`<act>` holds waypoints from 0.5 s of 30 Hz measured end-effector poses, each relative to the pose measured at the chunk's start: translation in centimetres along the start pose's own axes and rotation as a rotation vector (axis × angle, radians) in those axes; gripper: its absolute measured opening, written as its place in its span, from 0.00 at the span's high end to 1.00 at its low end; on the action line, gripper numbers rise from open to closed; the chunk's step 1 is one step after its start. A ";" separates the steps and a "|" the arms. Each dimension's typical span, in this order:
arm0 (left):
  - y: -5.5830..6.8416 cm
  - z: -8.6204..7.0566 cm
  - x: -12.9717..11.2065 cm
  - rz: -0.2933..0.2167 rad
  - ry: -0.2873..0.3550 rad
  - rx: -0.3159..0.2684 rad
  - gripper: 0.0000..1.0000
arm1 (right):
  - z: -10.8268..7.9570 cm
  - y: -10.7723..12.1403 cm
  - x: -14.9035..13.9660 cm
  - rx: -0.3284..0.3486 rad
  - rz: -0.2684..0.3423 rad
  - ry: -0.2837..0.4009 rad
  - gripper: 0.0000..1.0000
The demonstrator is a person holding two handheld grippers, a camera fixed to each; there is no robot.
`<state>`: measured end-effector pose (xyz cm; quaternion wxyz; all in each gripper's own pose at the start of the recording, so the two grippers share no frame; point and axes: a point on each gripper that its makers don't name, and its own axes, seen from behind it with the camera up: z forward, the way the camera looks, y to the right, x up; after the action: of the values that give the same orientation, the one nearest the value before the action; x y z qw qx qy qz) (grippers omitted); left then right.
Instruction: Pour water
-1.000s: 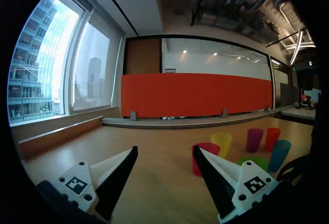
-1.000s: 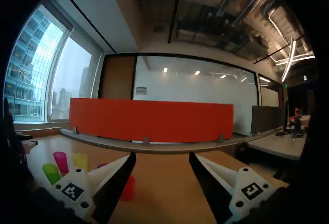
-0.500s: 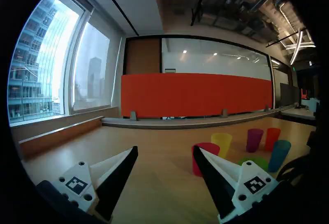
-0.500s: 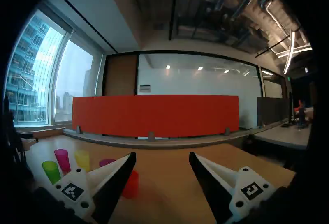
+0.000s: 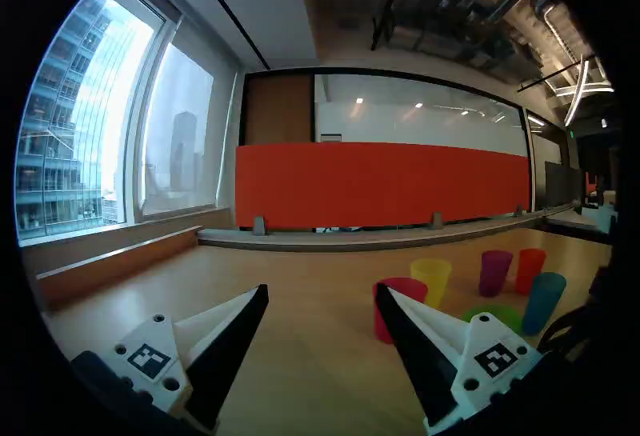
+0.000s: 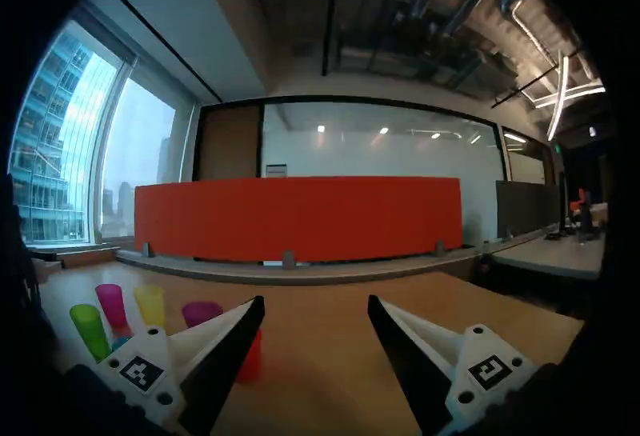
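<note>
While the left gripper (image 5: pixel 321 288) gapes, cups (image 5: pixel 432 276) cluster ahead.

Both views face the orange partition (image 5: pixel 384 184) low over the table (image 5: pixel 320 348), sharing cups (image 5: pixel 430 276).

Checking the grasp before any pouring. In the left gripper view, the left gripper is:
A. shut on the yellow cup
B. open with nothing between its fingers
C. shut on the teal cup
B: the left gripper stands wide open over the table, with the yellow cup and the teal cup standing free beyond it.
</note>
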<state>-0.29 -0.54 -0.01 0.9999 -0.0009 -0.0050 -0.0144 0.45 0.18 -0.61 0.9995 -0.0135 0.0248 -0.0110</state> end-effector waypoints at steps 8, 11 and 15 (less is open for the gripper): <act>0.0 0.1 0.0 0.000 0.000 0.000 0.00 | 0.2 0.4 -1.5 -0.005 -0.028 -0.019 0.00; 0.0 0.1 0.0 0.000 0.000 0.000 0.00 | 0.3 0.5 -1.9 -0.007 -0.023 -0.028 0.00; 0.0 0.0 0.1 0.000 0.000 0.000 0.00 | 0.5 0.7 -2.5 -0.010 -0.016 -0.043 0.00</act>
<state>-0.24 -0.55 0.01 0.9999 -0.0009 -0.0050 -0.0144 -1.98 0.97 -0.01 0.9996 -0.0189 0.0033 -0.0183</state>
